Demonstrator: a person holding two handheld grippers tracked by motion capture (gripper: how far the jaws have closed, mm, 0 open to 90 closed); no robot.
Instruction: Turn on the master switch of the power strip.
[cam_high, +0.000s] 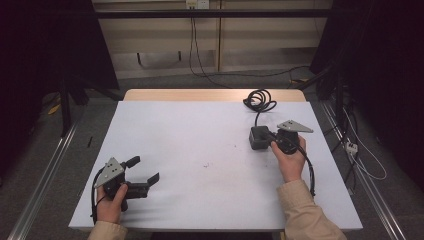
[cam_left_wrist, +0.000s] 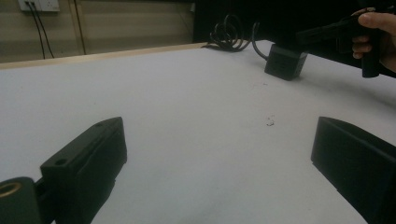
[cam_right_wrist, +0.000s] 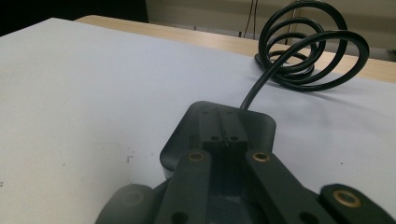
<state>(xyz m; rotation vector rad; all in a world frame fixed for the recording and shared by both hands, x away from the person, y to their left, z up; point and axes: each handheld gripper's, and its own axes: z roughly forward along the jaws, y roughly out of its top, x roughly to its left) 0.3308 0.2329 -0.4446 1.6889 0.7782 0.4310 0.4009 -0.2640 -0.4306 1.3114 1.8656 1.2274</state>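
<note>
**Black adapter block under right gripper, far-right part of tabletop**

Right gripper (cam_high: 266, 136), held in the person's right hand (cam_high: 290, 156): jaws pressed together, tips resting on top of the dark grey, rounded-corner plastic adapter block (cam_right_wrist: 217, 135). Nothing sits between the jaws. Grey three-cornered plate on top of the gripper points toward the right edge.

Block lies on the white sheet-covered tabletop (cam_high: 200, 150), toward the far right corner. Its black cable runs from the far face to a loose black coil (cam_right_wrist: 310, 49) at the far edge, where the bare wooden strip shows.

Left gripper (cam_high: 145, 172), in the left hand (cam_high: 111, 200), near the near left corner: jaws spread wide, nothing between them, angled toward the table centre. Left gripper view shows both black jaws over bare white surface, block (cam_left_wrist: 285, 61) well apart across the table.

Small dark specks (cam_high: 206, 164) mark the sheet near the middle.
</note>
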